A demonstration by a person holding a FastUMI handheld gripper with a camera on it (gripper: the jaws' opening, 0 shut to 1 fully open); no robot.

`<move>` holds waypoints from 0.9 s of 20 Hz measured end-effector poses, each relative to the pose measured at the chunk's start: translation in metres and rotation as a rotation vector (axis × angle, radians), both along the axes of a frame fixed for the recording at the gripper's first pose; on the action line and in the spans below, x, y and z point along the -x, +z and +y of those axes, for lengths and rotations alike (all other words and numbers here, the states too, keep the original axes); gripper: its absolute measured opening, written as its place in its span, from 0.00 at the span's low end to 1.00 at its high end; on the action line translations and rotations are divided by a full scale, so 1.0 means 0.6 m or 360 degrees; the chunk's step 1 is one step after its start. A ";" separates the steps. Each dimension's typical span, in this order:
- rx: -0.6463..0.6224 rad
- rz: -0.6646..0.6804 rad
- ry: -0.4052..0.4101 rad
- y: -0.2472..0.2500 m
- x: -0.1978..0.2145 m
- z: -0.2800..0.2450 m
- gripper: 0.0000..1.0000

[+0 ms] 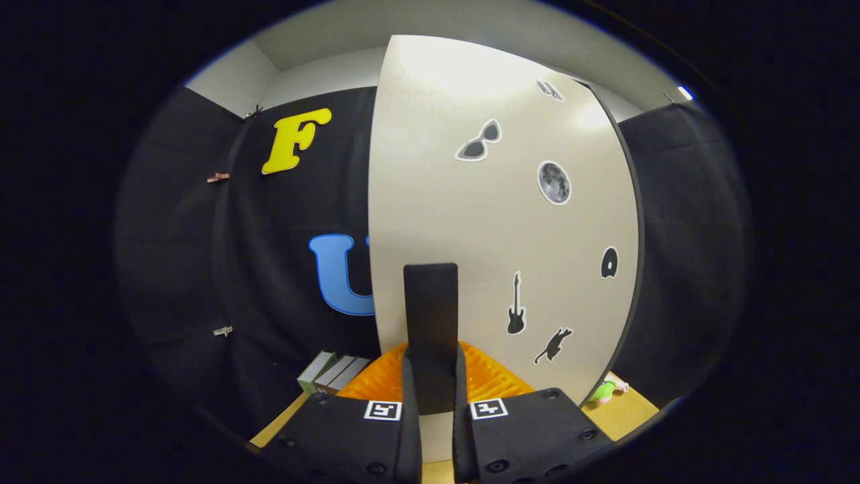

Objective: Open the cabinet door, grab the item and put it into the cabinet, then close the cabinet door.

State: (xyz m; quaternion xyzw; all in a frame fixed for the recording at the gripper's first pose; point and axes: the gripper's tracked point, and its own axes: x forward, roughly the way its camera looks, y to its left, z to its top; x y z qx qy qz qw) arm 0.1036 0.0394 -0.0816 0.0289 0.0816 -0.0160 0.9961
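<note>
A: Cabinet? 
B: The pale cream cabinet door with a dark edge [484, 222] stands upright just ahead of the gripper [431, 376]. Its face carries flat stickers: a pair of sunglasses [478, 142], a grey moon disc [554, 182], a black guitar [515, 305], a black leaping cat [552, 346], a small black round one [609, 262], and one more near the top, too skewed to identify.

A: Jaws? 
B: Drawn close together around the tall black rectangular handle [431, 329] on the door; both fingers [408, 383] lie against its sides, pinching it.

A: The item? 
B: A small green and pink thing [606, 390] lies on the tan wooden tabletop [628, 410], beyond the door's far edge and right of the fingers. Mostly cut off by the door; shape not resolvable.

A: Other obstructions? 
B: A ridged orange surface [487, 380] shows behind the fingers at the door's foot, largely covered by them; cannot tell what it is. Three grey-green book-like blocks [332, 373] lean left of it. Cabinet interior hidden behind the door.
</note>
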 end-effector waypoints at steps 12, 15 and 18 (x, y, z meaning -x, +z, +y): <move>0.0000 0.0023 0.0090 0.019 0.116 -0.053 0.22; 0.0005 0.0029 0.0197 0.025 0.159 -0.083 0.22; -0.0022 0.0017 0.0305 0.036 0.200 -0.118 0.22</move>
